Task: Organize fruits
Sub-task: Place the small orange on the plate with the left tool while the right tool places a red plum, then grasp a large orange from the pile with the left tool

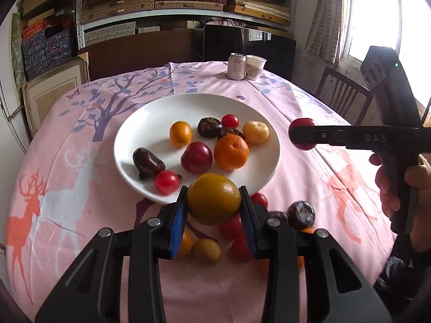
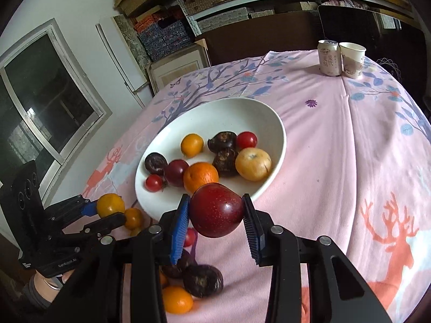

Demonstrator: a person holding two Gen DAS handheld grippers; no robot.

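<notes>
A yellow-orange citrus fruit is clamped between the pads of the left tongs, held above the near rim of a white plate on a desk draped in a pink deer-print cloth. A dark red plum is gripped in the narrowly set right tongs, also raised just short of the plate. Oranges, cherry tomatoes and dark fruits are seen on the plate, with more loose fruit scattered on the cloth beneath the tongs.
</notes>
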